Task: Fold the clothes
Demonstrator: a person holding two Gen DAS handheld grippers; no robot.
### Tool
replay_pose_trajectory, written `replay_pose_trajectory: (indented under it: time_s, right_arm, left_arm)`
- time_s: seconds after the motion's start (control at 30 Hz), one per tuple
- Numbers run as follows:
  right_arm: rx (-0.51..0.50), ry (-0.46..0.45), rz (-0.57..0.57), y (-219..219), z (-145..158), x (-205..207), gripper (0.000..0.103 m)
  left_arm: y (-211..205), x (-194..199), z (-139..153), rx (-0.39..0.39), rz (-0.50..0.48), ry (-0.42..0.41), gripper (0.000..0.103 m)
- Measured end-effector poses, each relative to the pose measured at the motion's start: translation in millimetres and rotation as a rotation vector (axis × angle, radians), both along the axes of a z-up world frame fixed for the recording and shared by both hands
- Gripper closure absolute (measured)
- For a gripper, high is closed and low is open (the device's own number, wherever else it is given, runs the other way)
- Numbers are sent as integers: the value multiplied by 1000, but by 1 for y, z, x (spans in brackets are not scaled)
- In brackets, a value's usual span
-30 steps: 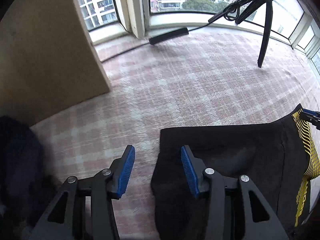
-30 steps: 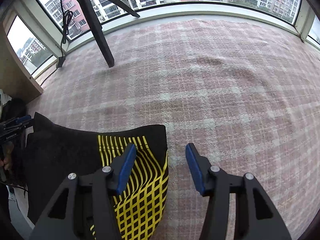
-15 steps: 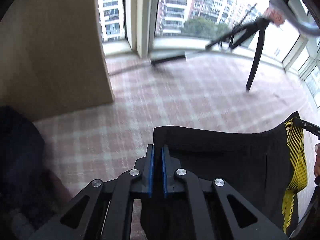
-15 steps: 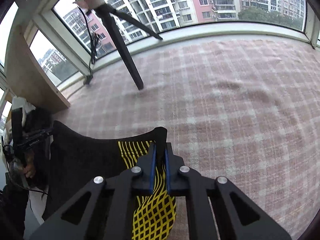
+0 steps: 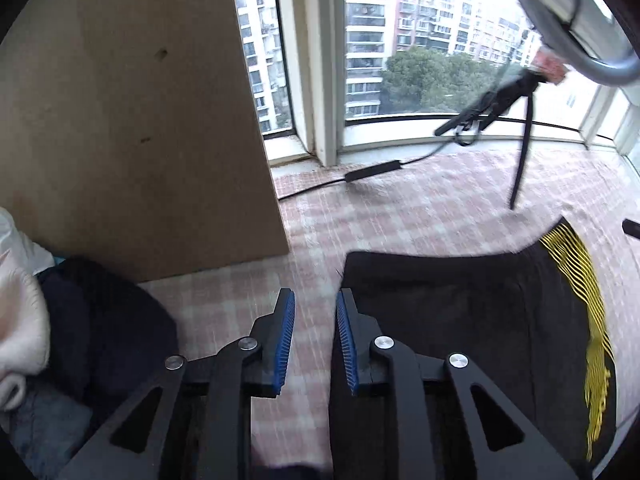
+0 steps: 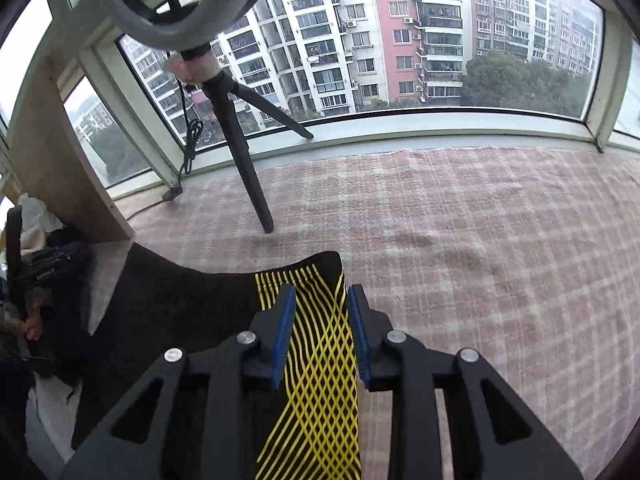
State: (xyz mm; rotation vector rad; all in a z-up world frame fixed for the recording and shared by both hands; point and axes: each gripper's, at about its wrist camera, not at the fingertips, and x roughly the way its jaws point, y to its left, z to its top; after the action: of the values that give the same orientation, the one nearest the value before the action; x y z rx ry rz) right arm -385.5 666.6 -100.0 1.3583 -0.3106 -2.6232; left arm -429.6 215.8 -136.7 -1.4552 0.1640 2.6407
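Black shorts with a yellow lattice side stripe [image 5: 460,312] lie on the pink checked rug; they also show in the right wrist view [image 6: 316,360]. My left gripper [image 5: 315,340] is open and empty, its jaws a hand's width apart, just left of the shorts' left edge. My right gripper [image 6: 320,332] is open, its jaws standing either side of the yellow stripe near the shorts' right edge, not pinching it. Both grippers are tilted up from the rug.
A wooden panel [image 5: 140,120] stands at the left with a pile of dark and white clothes [image 5: 60,340] below it. A tripod with a ring light [image 6: 240,152] and its cable stand at the window. The rug [image 6: 500,260] extends to the right.
Both grippers, shut on the shorts' edges half a second ago, have opened and let go. Both views have tilted up toward the window.
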Motion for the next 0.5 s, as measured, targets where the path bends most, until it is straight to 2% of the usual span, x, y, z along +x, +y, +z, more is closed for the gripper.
replay_pose_trajectory:
  time_s: [0.1, 0.3, 0.33, 0.4, 0.5]
  right_arm:
    - [-92, 25, -12, 23, 23, 50, 76]
    - [-167, 50, -39, 57, 64, 165, 76]
    - [-161, 46, -36, 62, 68, 185, 76]
    - [-79, 22, -47, 67, 64, 224, 76]
    - [17, -87, -48, 57, 24, 270, 76]
  left_arm:
    - [8, 41, 12, 1, -84, 2, 82]
    - [26, 125, 29, -2, -189, -16, 81]
    - [28, 138, 31, 4, -203, -28, 80]
    - [39, 166, 32, 19, -238, -54, 79]
    - [69, 209, 22, 60, -326, -114, 78]
